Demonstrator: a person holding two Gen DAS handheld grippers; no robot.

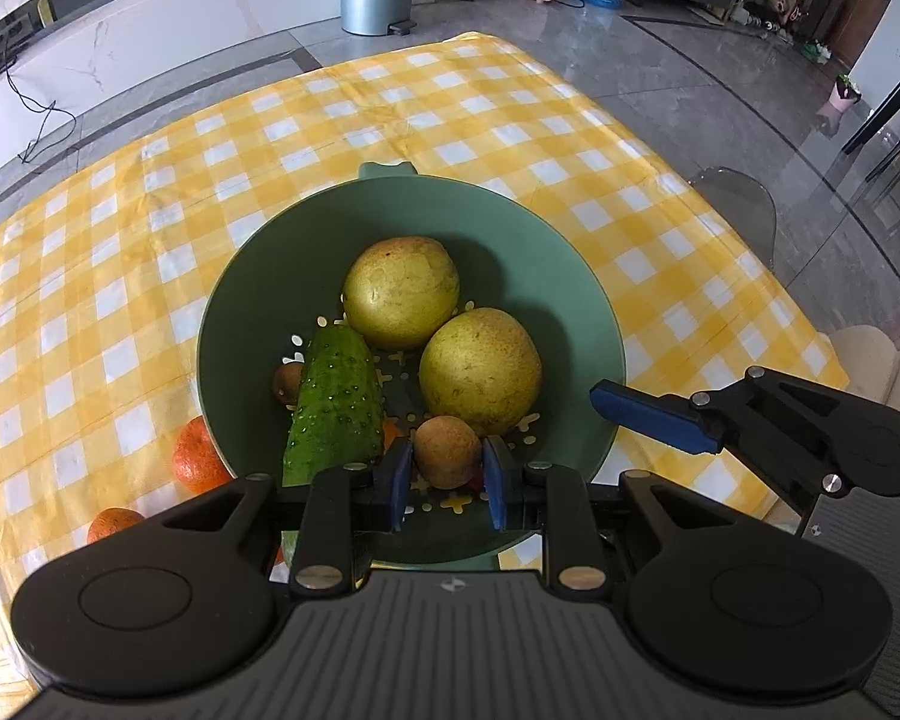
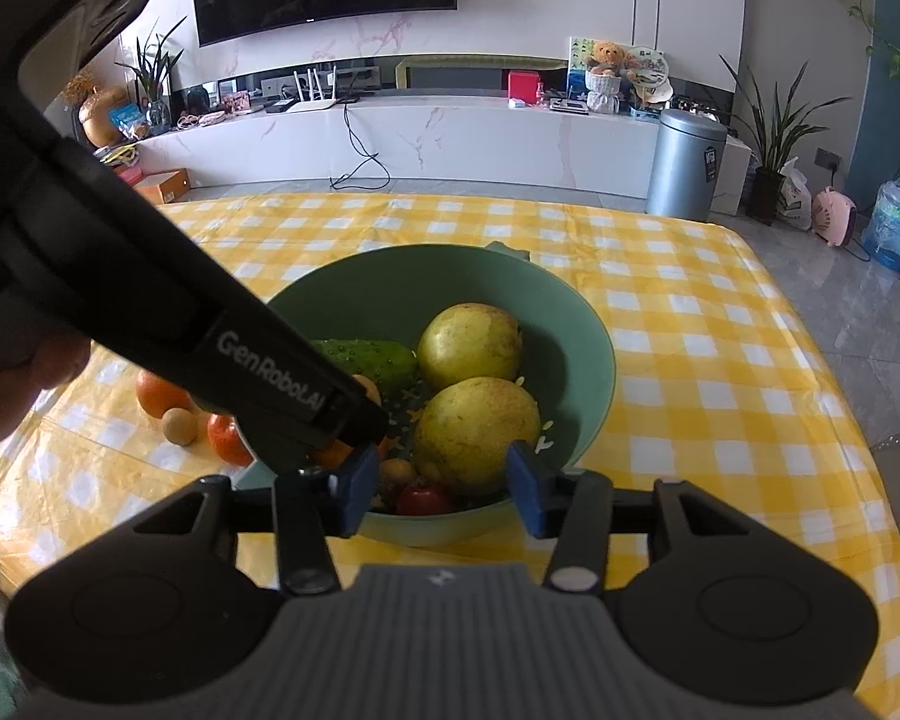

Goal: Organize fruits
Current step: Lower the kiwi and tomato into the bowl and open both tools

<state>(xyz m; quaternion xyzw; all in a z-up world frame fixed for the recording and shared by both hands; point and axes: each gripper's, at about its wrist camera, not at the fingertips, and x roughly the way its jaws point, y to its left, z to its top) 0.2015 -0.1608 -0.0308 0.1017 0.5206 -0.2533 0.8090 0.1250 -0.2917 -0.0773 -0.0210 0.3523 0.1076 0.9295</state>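
white "genrobot.ai" lettering (image 2: 273, 369) marks the left gripper (image 1: 447, 483), fingers clamping a brown fruit (image 1: 447, 452); right gripper (image 2: 444, 495) fingers apart, empty.

On the table (image 1: 450, 108) stands a bowl (image 1: 258, 276). In it 2 pears (image 1: 401, 291) are set behind a cucumber (image 1: 336, 408); outside, at its left, 2 oranges (image 1: 195, 459) are laid.
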